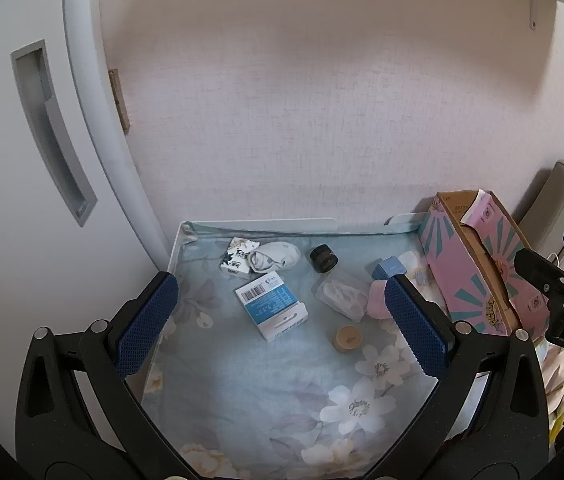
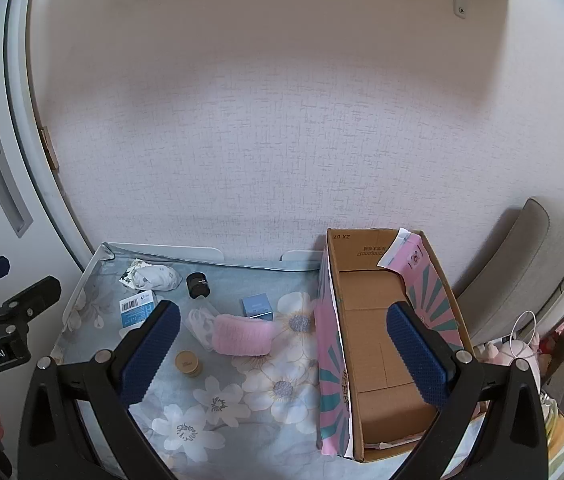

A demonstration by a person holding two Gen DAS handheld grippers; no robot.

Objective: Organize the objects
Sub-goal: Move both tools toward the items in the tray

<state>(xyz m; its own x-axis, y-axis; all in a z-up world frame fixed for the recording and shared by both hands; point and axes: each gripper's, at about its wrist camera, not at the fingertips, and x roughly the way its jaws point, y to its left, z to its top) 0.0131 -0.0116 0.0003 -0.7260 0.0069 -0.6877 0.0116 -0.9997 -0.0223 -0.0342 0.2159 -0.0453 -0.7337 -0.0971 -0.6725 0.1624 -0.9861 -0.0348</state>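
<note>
Seemingly nothing is sorted yet. From my left wrist, the white-blue box [image 1: 271, 306], sock [image 1: 274, 260], dark jar [image 1: 323, 258] and round tin [image 1: 348, 338] all lie loose on the floral cloth [image 1: 262, 380]; left gripper [image 1: 282, 328] hovers above, jaws wide, empty.

From my right wrist, the cardboard box [image 2: 382, 340] looks empty beside the pink pad [image 2: 244, 335]; right gripper [image 2: 284, 354] hangs spread wide, holding nothing.

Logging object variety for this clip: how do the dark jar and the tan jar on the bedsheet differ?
The dark jar is black and taller, near the wall; the tan jar is squat, light brown and nearer the grippers. Both stand upright on the floral sheet, untouched, outside the cardboard box.
</note>
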